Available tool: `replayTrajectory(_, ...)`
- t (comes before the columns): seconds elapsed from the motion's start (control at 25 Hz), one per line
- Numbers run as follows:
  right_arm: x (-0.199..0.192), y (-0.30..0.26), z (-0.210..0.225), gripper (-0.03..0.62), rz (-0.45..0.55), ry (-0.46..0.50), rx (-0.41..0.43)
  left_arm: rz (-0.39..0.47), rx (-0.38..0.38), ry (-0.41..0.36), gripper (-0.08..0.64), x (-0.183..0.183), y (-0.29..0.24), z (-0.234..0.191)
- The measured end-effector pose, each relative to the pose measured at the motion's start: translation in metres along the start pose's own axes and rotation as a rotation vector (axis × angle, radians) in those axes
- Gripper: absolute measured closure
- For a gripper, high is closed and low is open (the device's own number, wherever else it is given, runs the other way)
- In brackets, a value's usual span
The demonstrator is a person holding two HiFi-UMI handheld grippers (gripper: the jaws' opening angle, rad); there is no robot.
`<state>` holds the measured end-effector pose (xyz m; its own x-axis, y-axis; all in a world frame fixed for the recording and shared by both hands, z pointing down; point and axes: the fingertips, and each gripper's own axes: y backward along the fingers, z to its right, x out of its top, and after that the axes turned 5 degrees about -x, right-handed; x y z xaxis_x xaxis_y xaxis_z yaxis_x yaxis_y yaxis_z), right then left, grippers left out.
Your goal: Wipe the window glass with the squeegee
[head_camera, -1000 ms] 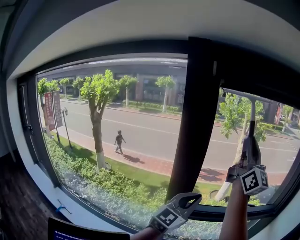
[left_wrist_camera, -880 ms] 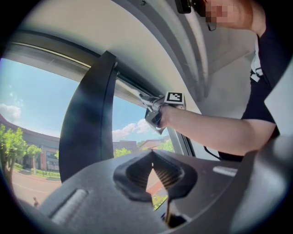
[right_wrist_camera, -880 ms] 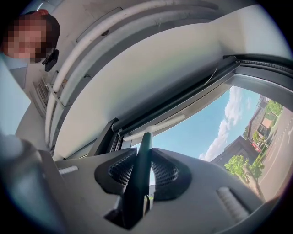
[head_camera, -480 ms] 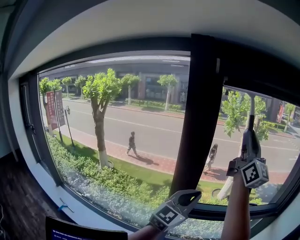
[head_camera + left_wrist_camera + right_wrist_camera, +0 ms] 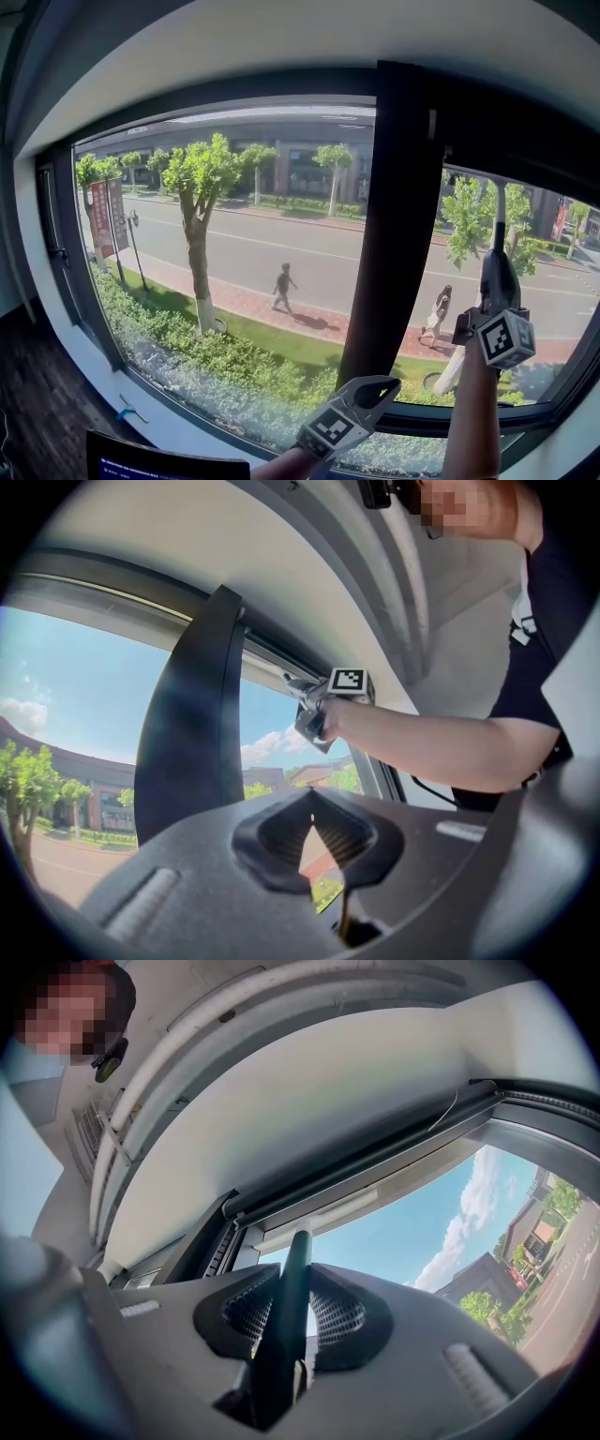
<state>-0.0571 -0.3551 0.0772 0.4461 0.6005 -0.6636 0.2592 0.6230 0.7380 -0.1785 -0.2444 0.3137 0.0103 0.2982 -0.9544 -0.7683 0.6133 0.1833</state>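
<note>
Dark fingers of the right gripper (image 5: 292,1305) pinch the squeegee (image 5: 291,1274) by its handle. The shaft runs straight up between the ribbed pads and past their tips toward the top of the window frame (image 5: 375,1162). In the head view, the right gripper (image 5: 498,286) is high in front of the right-hand pane of the window glass (image 5: 548,272). The squeegee (image 5: 501,220) stands nearly upright above the fingers, its blade lying across the upper edge of that pane, just under the frame. Whether the blade touches the glass cannot be told. The left gripper (image 5: 380,392) hangs low near the sill (image 5: 178,427), at the foot of the dark vertical post (image 5: 389,234) and well apart from the squeegee. Its fingers (image 5: 281,832) are pressed together at the tips, with nothing between them.
</note>
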Motion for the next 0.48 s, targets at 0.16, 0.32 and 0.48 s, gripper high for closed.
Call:
replayTrajectory(0.16,-0.003,0.005,0.001,0.491,-0.007,0.016,-0.005,-0.012,0.010,0.003,0.557,-0.005,0.001,-0.001)
replayTrajectory(0.32,-0.006,0.010,0.001,0.492,-0.014,0.013,-0.014,-0.023,0.016,0.008,0.557,-0.006,0.004,-0.002)
replayTrajectory(0.48,-0.015,0.022,0.001,0.492,-0.024,0.007,-0.021,-0.022,0.019,0.008,0.557,-0.008,0.008,0.002)
